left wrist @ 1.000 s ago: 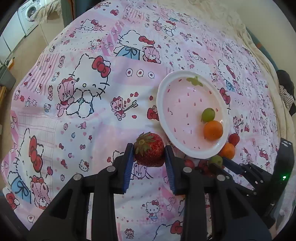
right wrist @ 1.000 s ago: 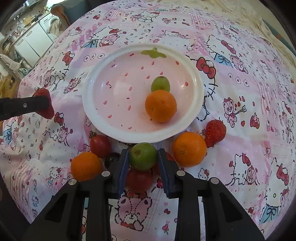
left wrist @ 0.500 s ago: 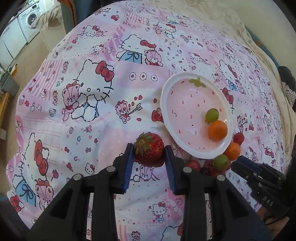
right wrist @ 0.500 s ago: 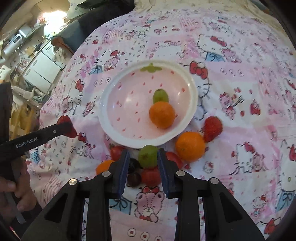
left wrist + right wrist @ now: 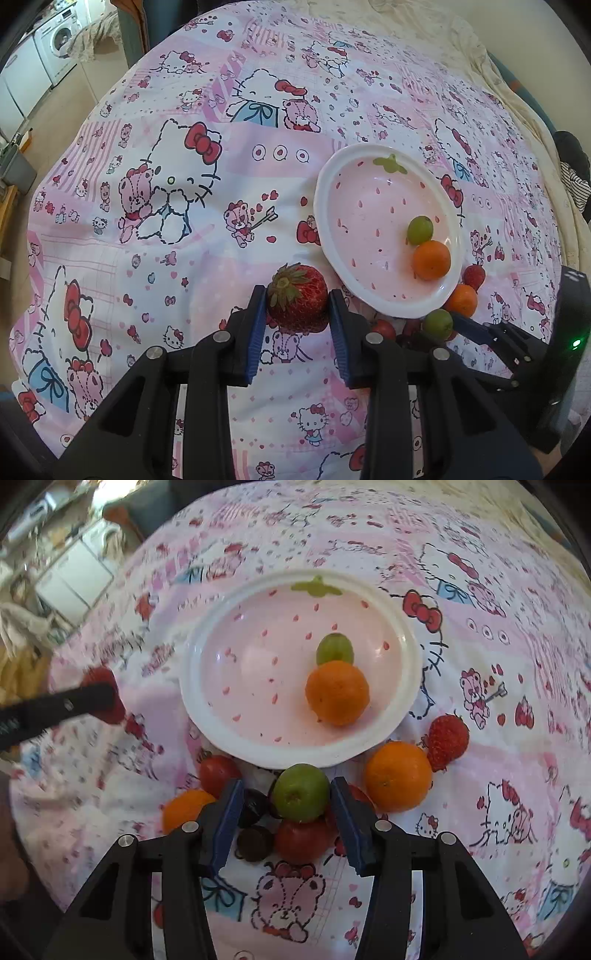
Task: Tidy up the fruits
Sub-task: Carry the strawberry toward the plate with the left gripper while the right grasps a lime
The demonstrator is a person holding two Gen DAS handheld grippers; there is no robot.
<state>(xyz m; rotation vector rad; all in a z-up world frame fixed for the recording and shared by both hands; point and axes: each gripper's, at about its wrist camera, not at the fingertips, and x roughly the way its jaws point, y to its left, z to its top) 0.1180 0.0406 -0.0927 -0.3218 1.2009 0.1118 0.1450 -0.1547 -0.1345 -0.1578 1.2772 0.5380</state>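
we've got a plump, seeded strawberry (image 5: 297,298) with its leafy green cap, pinched snug between the blue ribbed pads of the left gripper (image 5: 297,314), held above the cartoon-print cloth (image 5: 147,221) just beside the plate (image 5: 325,236). over on the right gripper (image 5: 287,808), the fingers sit wide around a smooth round green fruit (image 5: 301,792); it touches the right pad, with a gap to the left one, so we can't tell whether it's gripped. the glossy pink plate, white-rimmed, holds an orange (image 5: 337,693) and a small green fruit (image 5: 334,649), touching. near its edge on the cloth lie another orange (image 5: 398,776), a strawberry (image 5: 447,741) and red tomatoes (image 5: 218,771).
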